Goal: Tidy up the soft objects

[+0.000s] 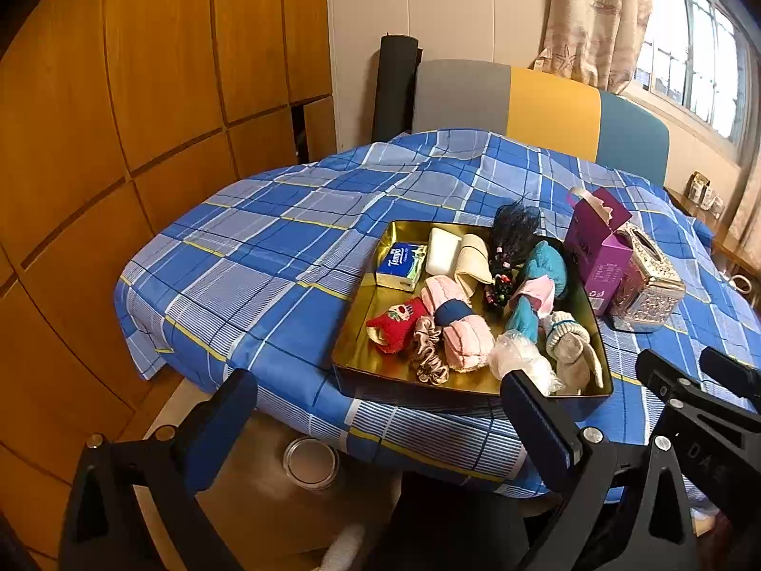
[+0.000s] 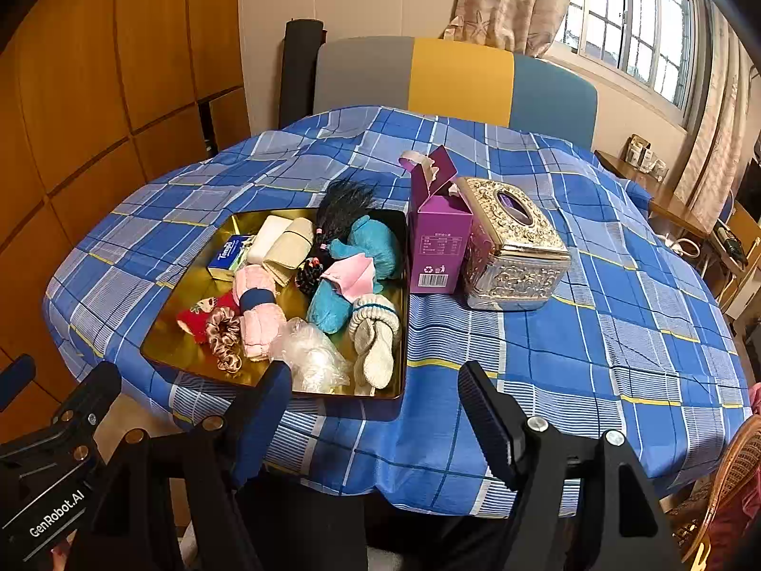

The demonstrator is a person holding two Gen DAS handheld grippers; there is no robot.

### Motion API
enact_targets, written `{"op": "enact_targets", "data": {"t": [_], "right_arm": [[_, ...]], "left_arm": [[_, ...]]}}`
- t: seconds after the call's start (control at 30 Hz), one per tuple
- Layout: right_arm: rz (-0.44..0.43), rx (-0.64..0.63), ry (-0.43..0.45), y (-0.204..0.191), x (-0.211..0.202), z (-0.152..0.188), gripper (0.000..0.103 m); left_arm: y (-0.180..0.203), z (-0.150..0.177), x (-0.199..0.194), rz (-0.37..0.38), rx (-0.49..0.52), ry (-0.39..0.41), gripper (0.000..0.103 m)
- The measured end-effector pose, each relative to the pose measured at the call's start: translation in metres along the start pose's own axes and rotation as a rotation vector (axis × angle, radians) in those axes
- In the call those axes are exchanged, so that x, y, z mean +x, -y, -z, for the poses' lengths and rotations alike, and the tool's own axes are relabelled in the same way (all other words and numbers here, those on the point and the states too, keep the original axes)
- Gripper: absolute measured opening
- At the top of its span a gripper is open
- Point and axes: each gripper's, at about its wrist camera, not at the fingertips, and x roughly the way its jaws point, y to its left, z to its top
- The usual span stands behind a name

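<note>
Both the left gripper (image 1: 380,423) and right gripper (image 2: 375,414) gape wide, holding nothing. Soft things fill the gold tray (image 2: 190,357) at the table's near edge; a bump could tip it off.

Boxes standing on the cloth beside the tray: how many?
2. The purple carton stands against the tray's right wall; the ornate silver tissue box sits just right of it, touching. None seems hidden.

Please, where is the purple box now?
The purple box stands upright on the checked tablecloth, between the gold tray on its left and the silver tissue box on its right.
</note>
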Motion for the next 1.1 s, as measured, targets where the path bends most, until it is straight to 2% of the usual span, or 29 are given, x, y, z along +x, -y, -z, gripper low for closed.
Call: {"op": "enact_targets", "data": {"t": [1.1], "right_arm": [[0.002, 0.009, -0.015, 0.002, 0.004, 0.000, 0.074]], "left_arm": [[0.004, 0.005, 0.013, 0.038, 0.005, -0.053, 0.103]]}}
